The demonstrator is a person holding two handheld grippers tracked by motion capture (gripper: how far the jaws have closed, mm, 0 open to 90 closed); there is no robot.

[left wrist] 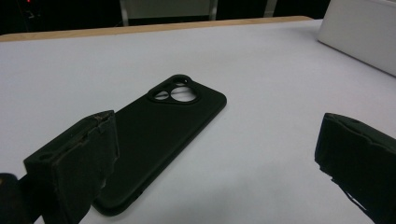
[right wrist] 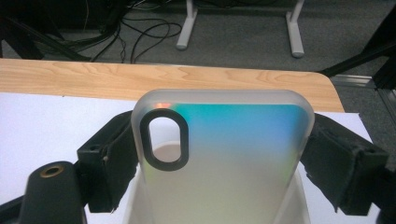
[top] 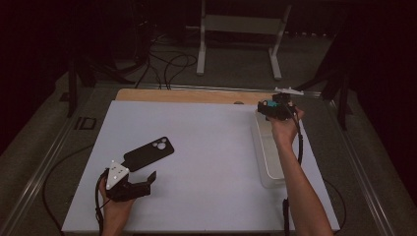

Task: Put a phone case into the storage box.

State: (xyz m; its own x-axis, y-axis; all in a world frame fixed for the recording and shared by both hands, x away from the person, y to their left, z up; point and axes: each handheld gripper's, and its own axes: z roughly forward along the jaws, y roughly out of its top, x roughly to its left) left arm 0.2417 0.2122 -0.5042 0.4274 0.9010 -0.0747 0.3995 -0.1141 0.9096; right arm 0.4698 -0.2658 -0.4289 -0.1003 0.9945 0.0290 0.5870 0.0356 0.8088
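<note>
Between the right gripper (right wrist: 219, 158) fingers a translucent phone case (right wrist: 224, 158) sits clamped, its lower end cut off; left gripper (left wrist: 215, 158) fingers gape beside the black case (left wrist: 163, 140).

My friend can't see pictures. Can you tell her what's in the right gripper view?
A frosted, see-through phone case with a rainbow sheen is pinched between the two black pads of the right claw. Behind it lie a white table mat, a wooden table edge and grey floor with cables.

A black phone case (top: 148, 153) lies just beyond the left gripper (top: 147, 181) on the white table (top: 206, 157).
</note>
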